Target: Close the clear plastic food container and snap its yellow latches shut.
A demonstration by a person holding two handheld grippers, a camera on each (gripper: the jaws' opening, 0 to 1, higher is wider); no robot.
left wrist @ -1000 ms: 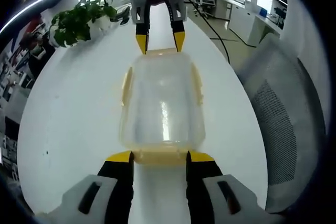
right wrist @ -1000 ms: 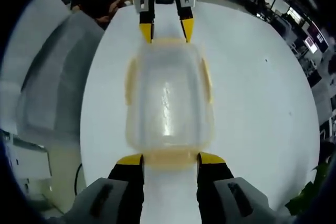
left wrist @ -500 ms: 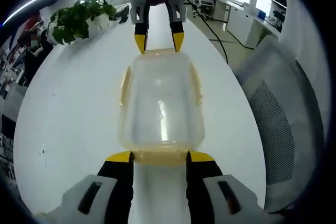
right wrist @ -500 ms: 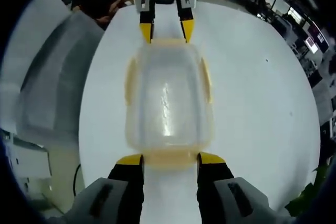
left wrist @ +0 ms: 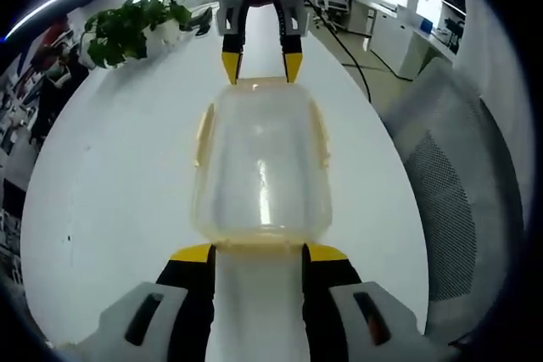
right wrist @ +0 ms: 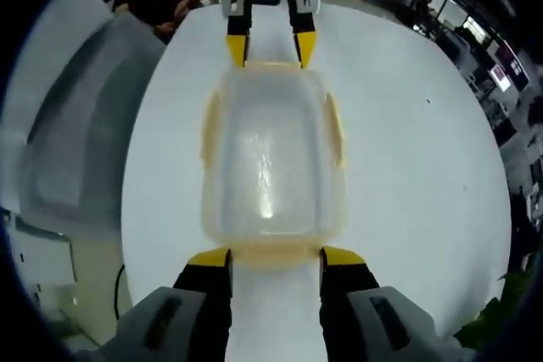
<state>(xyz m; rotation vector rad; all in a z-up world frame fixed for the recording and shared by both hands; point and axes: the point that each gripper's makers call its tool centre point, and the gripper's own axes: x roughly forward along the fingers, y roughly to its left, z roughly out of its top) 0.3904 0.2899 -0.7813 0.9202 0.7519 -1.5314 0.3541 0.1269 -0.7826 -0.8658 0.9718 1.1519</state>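
While the white table (left wrist: 110,175) takes up most of both views, the clear container (left wrist: 261,167) sits dead center on it, lid on, lengthwise between the two grippers. Nothing visible inside, looks like plain clear plastic. Yellow latches (left wrist: 204,135) run along its sides and ends. The left gripper (left wrist: 259,253) has its jaws spread apart, tips right at the near end latch, gripping nothing. The right gripper (right wrist: 276,257) is the same deal at the opposite end: jaws apart, tips against the latch edge. A potted plant (left wrist: 127,27) sits at the table's far edge.
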